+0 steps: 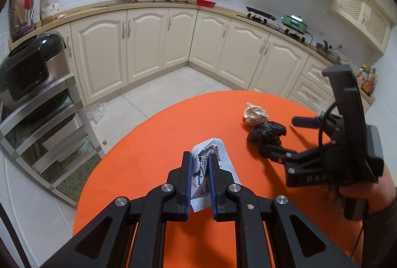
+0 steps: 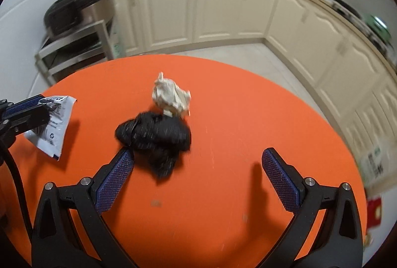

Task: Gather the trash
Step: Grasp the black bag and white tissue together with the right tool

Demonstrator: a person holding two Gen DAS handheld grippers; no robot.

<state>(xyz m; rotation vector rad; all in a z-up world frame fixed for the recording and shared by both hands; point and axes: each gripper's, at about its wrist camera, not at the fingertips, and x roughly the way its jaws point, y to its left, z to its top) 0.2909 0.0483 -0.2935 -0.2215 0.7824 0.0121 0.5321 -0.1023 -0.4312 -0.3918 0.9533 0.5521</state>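
Three bits of trash show on the orange counter [image 2: 248,119]: a printed wrapper [image 1: 209,163], a black wad [image 2: 153,136] and a crumpled paper ball [image 2: 171,97].

Your left tongs [image 1: 200,159] are pinched nearly closed on the wrapper, which sticks out past the tips toward 12 o'clock and looks lifted off the counter in the right view. Your right tongs [image 2: 198,156] gape wide with nothing in them; the left fingertip [image 2: 124,156] touches or nearly touches the wad's near edge, while the wad sits toward 11 o'clock of the gap, not centred.

Risks from here, as I judge them:
- Close now and you likely clip only the wad's loose tail, or shove it into the paper ball touching it at 12 o'clock.
- The wrapper is thin and slick; a loosened squeeze could let it slide out.
- The right view is blurred, so your aim may be off; steady it first.
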